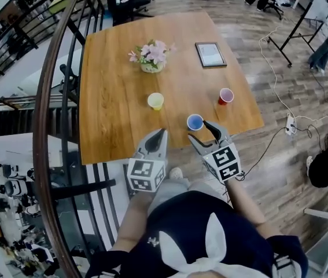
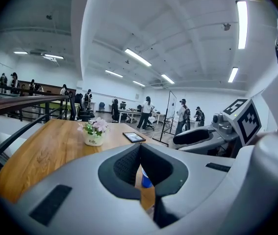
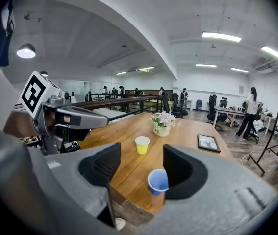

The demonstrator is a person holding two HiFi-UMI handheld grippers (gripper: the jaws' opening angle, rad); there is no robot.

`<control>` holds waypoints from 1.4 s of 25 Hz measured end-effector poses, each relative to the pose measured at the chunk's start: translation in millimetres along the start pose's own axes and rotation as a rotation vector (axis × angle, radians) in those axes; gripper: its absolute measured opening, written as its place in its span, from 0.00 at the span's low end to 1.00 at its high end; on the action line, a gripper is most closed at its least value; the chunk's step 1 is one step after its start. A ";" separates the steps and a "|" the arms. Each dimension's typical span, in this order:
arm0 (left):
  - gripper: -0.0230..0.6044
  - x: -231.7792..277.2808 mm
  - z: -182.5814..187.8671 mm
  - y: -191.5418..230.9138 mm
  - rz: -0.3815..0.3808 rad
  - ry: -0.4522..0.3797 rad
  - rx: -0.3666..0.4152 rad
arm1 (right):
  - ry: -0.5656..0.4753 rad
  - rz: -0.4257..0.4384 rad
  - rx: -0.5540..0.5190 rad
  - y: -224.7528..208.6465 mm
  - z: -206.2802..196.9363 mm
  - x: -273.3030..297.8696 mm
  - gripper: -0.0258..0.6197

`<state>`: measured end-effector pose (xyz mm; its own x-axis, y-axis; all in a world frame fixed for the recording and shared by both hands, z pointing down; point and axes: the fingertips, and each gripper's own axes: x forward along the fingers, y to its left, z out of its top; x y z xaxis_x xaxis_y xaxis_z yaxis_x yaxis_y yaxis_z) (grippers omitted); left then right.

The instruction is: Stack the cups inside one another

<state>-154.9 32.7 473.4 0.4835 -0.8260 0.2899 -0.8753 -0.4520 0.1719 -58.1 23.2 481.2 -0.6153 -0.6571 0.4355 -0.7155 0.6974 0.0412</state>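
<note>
Three cups stand apart on the wooden table [image 1: 111, 97]: a yellow cup [image 1: 155, 101] in the middle, a red cup [image 1: 225, 96] to the right, and a blue cup [image 1: 195, 122] close to the near edge. My right gripper [image 1: 203, 133] is open just short of that edge. In the right gripper view [image 3: 142, 163], the blue cup [image 3: 158, 181] shows between its jaws, close to the right pad and untouched, with the yellow cup [image 3: 142, 144] farther off. My left gripper [image 1: 162, 133] is beside it, shut and empty, with its pads [image 2: 139, 147] meeting at the tips. The blue cup [image 2: 146, 177] peeks through below them.
A pot of pink flowers [image 1: 152, 57] and a framed tablet [image 1: 210, 54] lie at the table's far side. A curved dark railing [image 1: 54, 97] runs along the left. Cables and a power strip [image 1: 290, 123] lie on the floor to the right. People stand far off.
</note>
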 end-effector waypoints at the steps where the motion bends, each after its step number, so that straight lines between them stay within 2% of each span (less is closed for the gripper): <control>1: 0.06 4.6 -0.1 2.9 -0.003 0.003 -0.001 | 0.009 0.001 0.002 -2.1 -2.1 4.7 0.46; 13: 0.06 31.9 -11.8 26.0 -0.023 0.040 -0.019 | 0.123 -0.014 0.027 -27.9 -42.5 48.2 0.47; 17: 0.06 38.0 -18.1 34.8 -0.028 0.064 -0.029 | 0.170 -0.009 0.049 -32.2 -58.6 61.7 0.51; 35: 0.06 68.1 -33.4 67.8 -0.036 0.123 -0.054 | 0.324 -0.020 0.104 -52.2 -111.8 106.7 0.58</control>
<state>-181.0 -42.9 536.3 0.5152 -0.7604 0.3955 -0.8571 -0.4593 0.2335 -49.5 -51.3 626.1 -0.4757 -0.5340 0.6990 -0.7667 0.6412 -0.0320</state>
